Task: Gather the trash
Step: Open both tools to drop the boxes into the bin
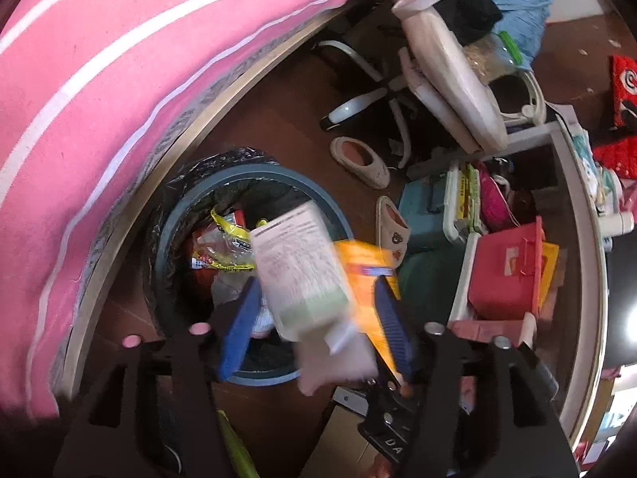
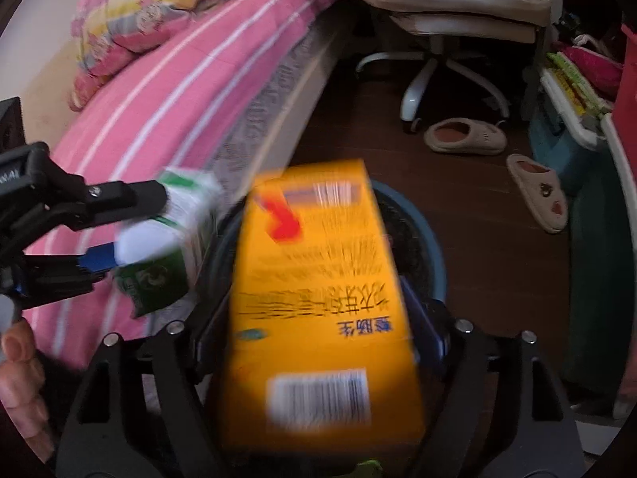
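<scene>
A round blue trash bin (image 1: 187, 203) with a black liner stands on the floor beside the bed, with wrappers inside. My left gripper (image 1: 314, 302) is open above it. A white and green carton (image 1: 298, 271) sits loose and blurred between its blue pads, over the bin mouth. In the right wrist view the left gripper (image 2: 131, 231) shows at the left with the carton (image 2: 179, 239) at its tips. My right gripper (image 2: 318, 310) has an orange box (image 2: 318, 286) between its fingers, blurred, over the bin (image 2: 430, 247). The orange box (image 1: 370, 275) also shows in the left wrist view.
A pink striped bed (image 1: 99, 79) runs along the left. A white office chair (image 2: 446, 12) and two slippers (image 2: 466, 135) are on the brown floor beyond the bin. Storage boxes and a red box (image 1: 505, 271) crowd the right side.
</scene>
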Motion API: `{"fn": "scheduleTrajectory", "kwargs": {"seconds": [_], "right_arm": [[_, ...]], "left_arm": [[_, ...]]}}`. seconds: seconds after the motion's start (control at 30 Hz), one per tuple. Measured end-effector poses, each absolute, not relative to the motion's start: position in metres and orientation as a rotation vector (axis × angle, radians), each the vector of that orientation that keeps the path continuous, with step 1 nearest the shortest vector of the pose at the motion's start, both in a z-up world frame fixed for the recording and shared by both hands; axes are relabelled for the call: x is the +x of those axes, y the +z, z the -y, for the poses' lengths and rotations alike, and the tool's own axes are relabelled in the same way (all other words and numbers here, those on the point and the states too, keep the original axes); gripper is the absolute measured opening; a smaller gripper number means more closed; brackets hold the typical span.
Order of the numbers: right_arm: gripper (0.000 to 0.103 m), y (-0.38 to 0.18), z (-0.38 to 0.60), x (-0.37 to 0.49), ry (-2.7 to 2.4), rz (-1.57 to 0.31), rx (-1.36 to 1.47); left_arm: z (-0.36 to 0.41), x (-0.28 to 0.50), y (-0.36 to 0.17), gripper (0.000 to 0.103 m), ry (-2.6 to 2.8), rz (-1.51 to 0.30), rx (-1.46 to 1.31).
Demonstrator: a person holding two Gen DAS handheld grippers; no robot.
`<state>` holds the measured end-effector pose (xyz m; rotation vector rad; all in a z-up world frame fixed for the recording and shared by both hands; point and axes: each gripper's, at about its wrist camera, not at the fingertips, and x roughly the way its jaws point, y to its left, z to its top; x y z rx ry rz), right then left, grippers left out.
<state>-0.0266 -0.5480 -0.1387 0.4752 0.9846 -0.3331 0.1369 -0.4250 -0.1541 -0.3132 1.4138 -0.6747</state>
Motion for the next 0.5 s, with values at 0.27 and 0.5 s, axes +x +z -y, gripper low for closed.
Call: {"fn": "scheduleTrajectory", "kwargs": {"seconds": [0.27, 0.5], "right_arm": [[0.084, -0.129, 0.551, -0.033, -0.324, -0.988, 0.48], [0.085, -0.09, 0.526, -0.029, -0.246, -0.933, 0.445]], "left_arm": [[0.415, 0.141, -0.146, 0.07, -0.667, -1.385, -0.39], [0.384, 0.131, -0.116, 0.074, -0.669, -1.315, -0.486]]}}
